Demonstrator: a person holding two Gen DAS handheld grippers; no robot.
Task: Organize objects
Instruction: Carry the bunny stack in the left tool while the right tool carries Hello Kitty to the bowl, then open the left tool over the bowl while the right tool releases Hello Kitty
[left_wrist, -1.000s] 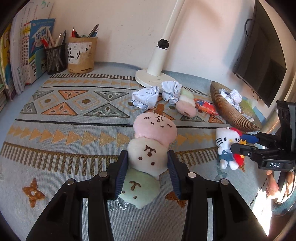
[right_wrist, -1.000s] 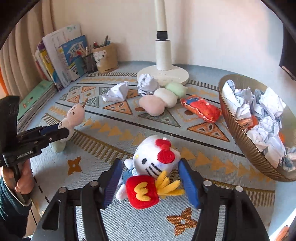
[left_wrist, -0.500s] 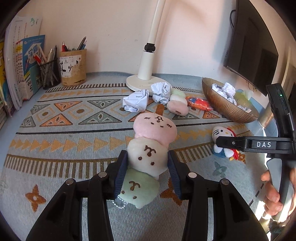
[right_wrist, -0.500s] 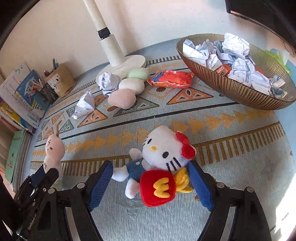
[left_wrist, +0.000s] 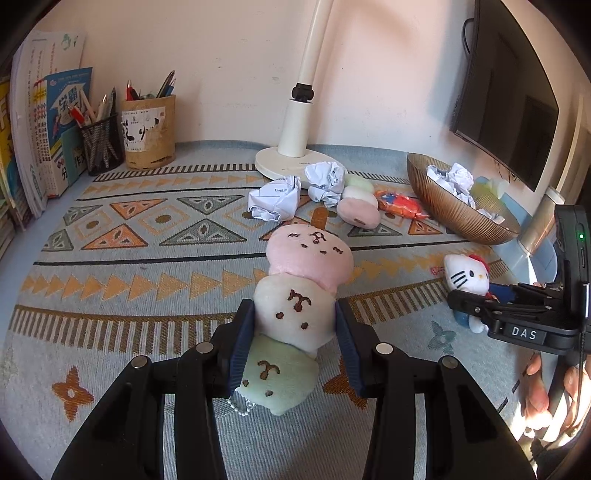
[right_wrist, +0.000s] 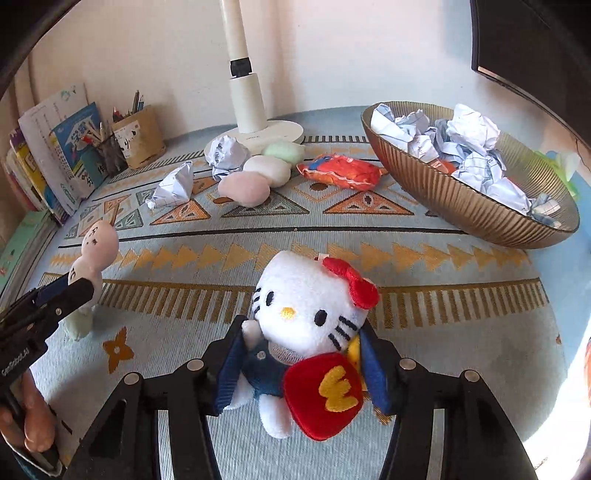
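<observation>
**Both hand-held grippers loaded with plush toys over the patterned worktop**

Nearest the left wrist camera, the left hand-held gripper (left_wrist: 293, 343) is pinching a three-ball dango plush (left_wrist: 295, 314) at its white middle ball. The green ball and bead chain lie toward the camera and the pink ball points away, so a mid-body hold probably keeps the long toy from drooping at either end.

The right hand-held gripper (right_wrist: 299, 363) has just been closing, and its blue pads now press the body of a white cat plush (right_wrist: 306, 325) with a red bow, blue overalls and a red fries pouch; the head sticks out ahead of the jaws. Gripping the narrower body rather than the round head looks the surer hold.

Further back on the woven mat (right_wrist: 424, 317) lie a second dango plush (right_wrist: 258, 173), an orange-red pouch toy (right_wrist: 340, 171) and two crumpled paper balls (right_wrist: 225, 153). The gold ribbed bowl (right_wrist: 454, 199) holds only crumpled paper, so it seems to be the paper's place. Behind stand a lamp base (right_wrist: 273, 133), pen holders (left_wrist: 147, 129) and books (left_wrist: 44, 122).
</observation>
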